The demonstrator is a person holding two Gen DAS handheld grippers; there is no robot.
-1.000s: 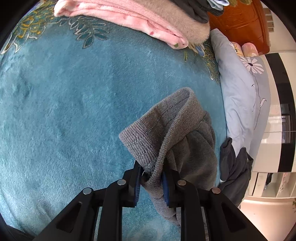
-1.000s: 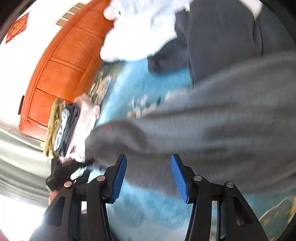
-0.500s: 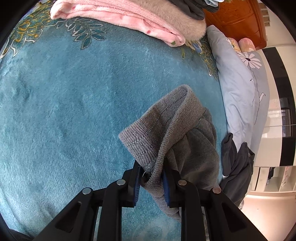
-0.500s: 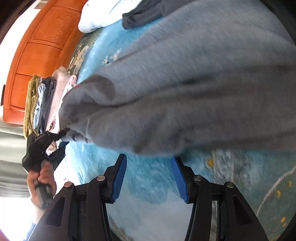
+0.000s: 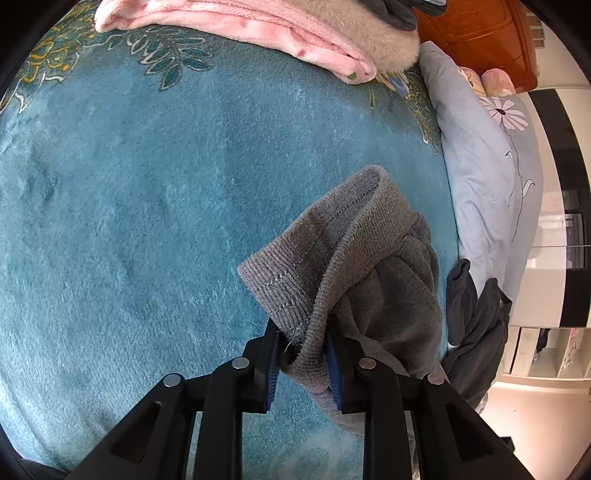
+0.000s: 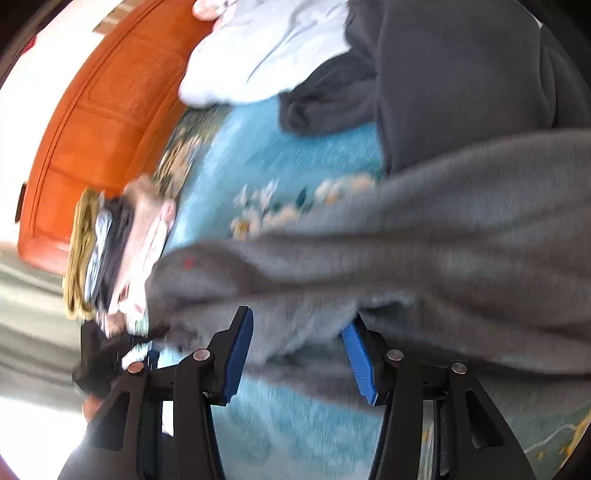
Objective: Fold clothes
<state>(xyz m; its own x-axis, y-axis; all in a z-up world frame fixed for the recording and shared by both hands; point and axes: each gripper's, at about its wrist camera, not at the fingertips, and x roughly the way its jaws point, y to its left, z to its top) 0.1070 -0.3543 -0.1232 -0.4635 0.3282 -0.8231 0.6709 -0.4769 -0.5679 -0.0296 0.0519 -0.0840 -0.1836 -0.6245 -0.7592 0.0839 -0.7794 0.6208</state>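
Note:
My left gripper is shut on the ribbed waistband of a grey knit garment, held above the blue plush bedspread. In the right wrist view the same grey garment stretches across the frame, blurred. My right gripper is open, its blue pads either side of the garment's lower edge; the cloth lies between the jaws but they are not closed on it.
A stack of folded clothes, pink on the bottom, lies at the bed's far side and shows in the right wrist view. A dark grey garment hangs off the bed edge near a light blue floral pillow. An orange wooden headboard stands behind.
The left gripper holds the waistband almost still. The right gripper's view has swung and come closer, so the grey garment now sits between its open jaws.

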